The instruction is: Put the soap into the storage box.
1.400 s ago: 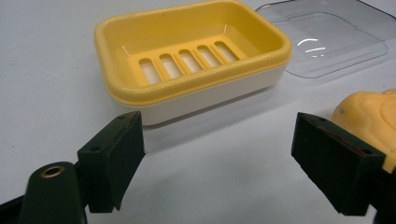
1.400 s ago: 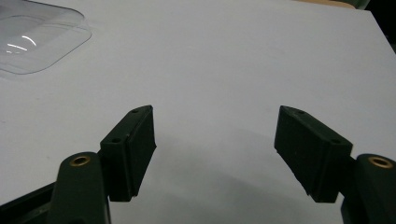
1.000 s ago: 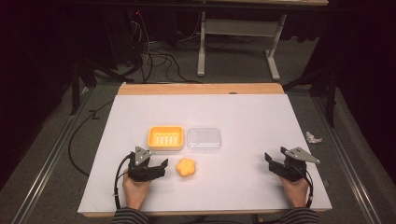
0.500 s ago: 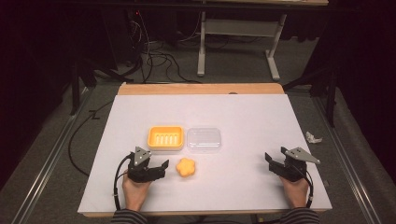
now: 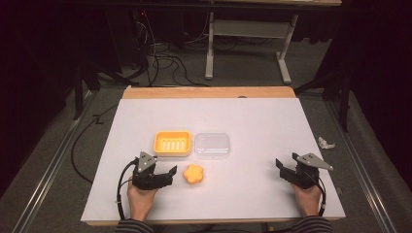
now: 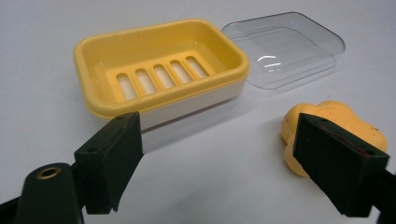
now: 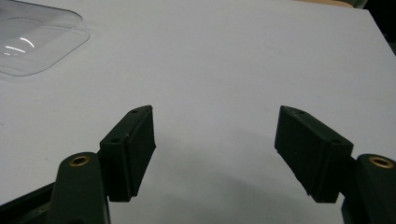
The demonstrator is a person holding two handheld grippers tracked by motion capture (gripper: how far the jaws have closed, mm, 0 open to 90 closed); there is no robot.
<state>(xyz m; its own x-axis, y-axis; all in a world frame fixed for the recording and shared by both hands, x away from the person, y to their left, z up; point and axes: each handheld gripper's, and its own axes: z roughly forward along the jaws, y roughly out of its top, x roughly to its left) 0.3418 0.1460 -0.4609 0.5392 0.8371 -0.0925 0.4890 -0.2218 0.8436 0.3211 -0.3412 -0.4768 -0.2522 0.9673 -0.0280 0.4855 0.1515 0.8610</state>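
Start at the left of the white table point(image 5: 243, 116). Your left hand point(image 5: 140, 199) rests near the front edge, at about 7 o'clock from the table's middle, and holds the left gripper point(image 5: 167, 175) low over the surface. Its jaws are spread wide with nothing between them. In the left gripper view the left gripper point(image 6: 219, 158) looks past its own black jaws at bare white tabletop.

Just beside that gripper, at its 3 o'clock, lies the orange flower-shaped soap point(image 5: 194, 174). In the left gripper view the soap point(image 6: 341, 121) sits partly behind the right-hand jaw; you cannot tell whether jaw and soap touch.

At 12 o'clock from the left gripper stands the yellow soap dish point(image 5: 172, 143), upright and open, with a slotted floor point(image 6: 159, 77) and a white lower band. Right beside it, at its 3 o'clock, lies the clear plastic lid point(image 5: 212, 145), flat on the table; whether the two touch is hard to say. The same lid point(image 6: 287, 49) appears behind the dish in the left gripper view, and its corner point(image 7: 32, 42) appears at 10 o'clock in the right gripper view.

Well apart, at about 5 o'clock from the table's middle, your right hand point(image 5: 307, 199) holds the right gripper point(image 5: 282, 167). Its jaws also stand wide apart, and the right gripper point(image 7: 215, 149) frames only tabletop.

Off the table's right edge, a small crumpled white scrap point(image 5: 325, 142) lies on the floor.
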